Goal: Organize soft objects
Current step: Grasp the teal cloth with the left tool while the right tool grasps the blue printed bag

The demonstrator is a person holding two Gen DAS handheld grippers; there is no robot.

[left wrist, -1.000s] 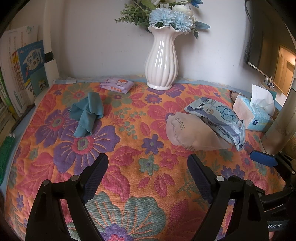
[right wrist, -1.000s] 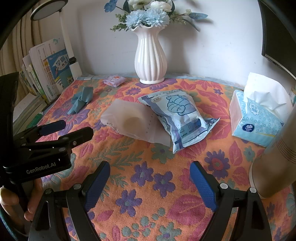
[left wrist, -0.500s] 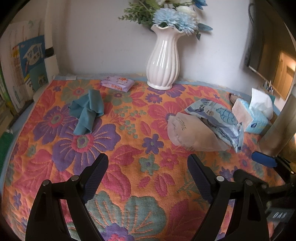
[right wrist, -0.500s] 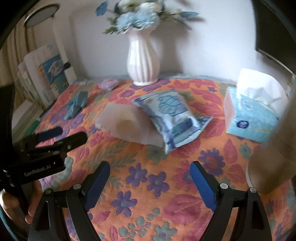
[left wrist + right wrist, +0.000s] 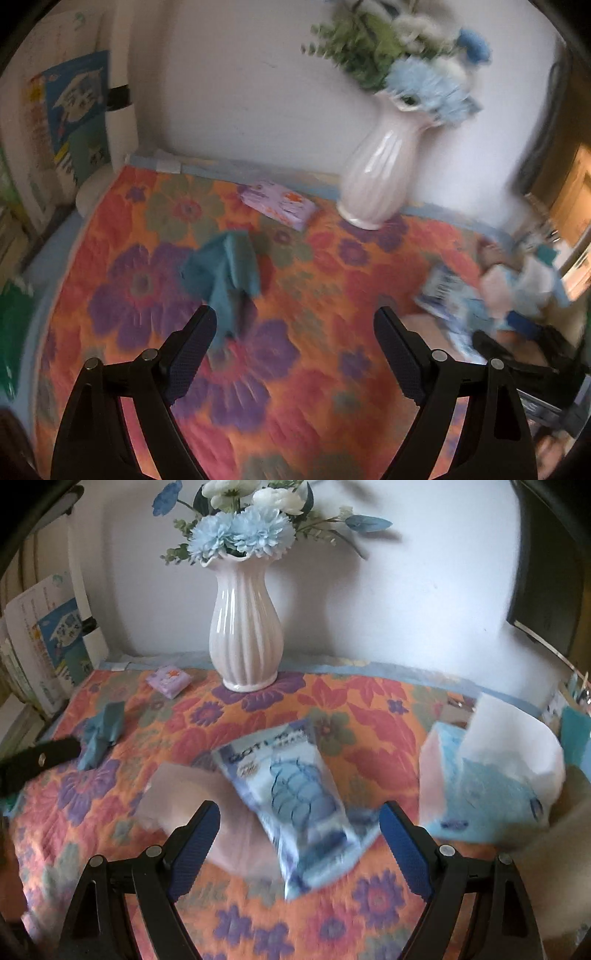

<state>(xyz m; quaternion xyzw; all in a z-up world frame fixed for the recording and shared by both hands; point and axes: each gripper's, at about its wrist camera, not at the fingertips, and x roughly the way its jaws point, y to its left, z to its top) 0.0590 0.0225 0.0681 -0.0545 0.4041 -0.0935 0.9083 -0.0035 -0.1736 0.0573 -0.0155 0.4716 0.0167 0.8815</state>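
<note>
Both tools gape wide, holding nothing. Left tool (image 5: pixel 295 325) nears the teal cloth (image 5: pixel 225 273); right tool (image 5: pixel 299 819) nears the blue pack (image 5: pixel 295 797). A hasty reach risks toppling the far vase (image 5: pixel 245 635).

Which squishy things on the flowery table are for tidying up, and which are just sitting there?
For tidying:
teal cloth
blue-and-white soft pack
pale pouch
purple packet
tissue pack

Just sitting there:
white vase of flowers
books
flowery tablecloth
</note>
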